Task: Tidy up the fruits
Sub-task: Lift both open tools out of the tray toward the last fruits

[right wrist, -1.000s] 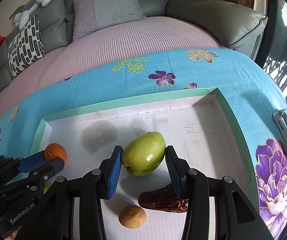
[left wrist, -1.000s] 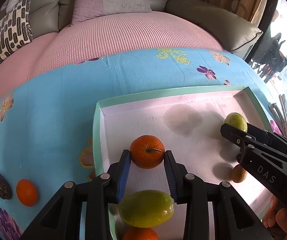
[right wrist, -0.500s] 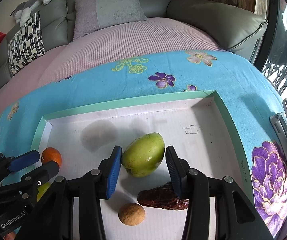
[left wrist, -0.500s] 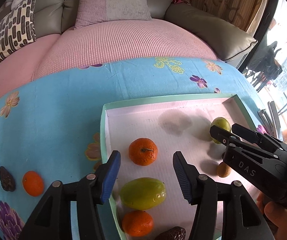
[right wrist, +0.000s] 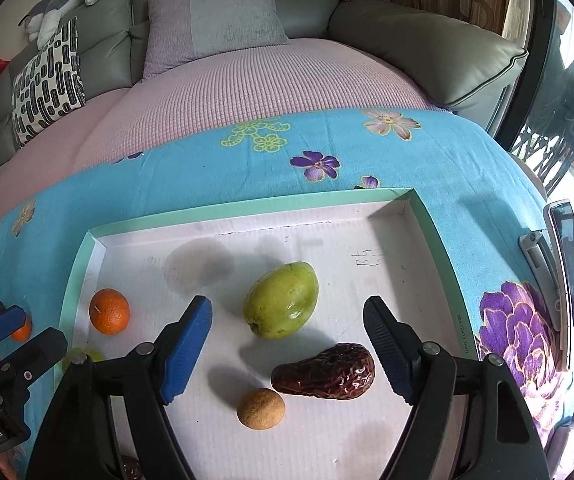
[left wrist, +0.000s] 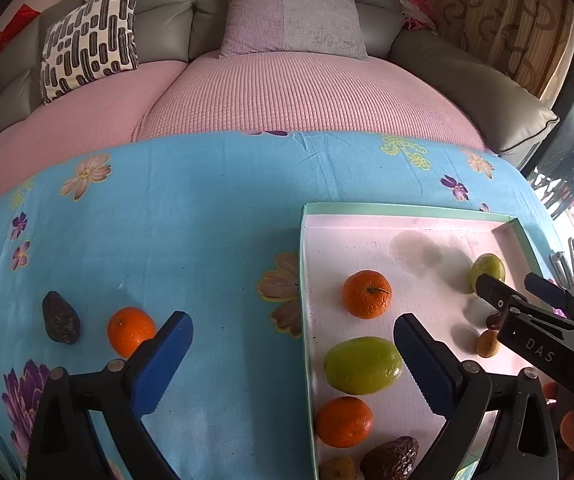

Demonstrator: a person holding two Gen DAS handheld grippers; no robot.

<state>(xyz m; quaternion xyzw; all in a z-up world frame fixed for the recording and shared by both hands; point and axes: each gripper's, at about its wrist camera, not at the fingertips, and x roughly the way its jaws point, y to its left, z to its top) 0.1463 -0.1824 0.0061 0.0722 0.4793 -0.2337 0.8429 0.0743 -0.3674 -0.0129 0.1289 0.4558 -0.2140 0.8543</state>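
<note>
Both tongs are opening and grip nothing: the left tongs (left wrist: 293,350) straddle the tray's (left wrist: 407,213) left edge, while the right tongs (right wrist: 287,332) stand wide around the untouched green fruit (right wrist: 281,300) mid-tray. 1 orange (left wrist: 366,294) lies near the tray's left edge, and another orange (left wrist: 131,330) sits outside on the blue cloth (left wrist: 191,216).

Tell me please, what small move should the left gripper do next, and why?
Probably swing the left gripper left toward the orange on the blue cloth. Its jaws are opening with nothing between them, and that orange and a dark date lie outside the tray.
</note>
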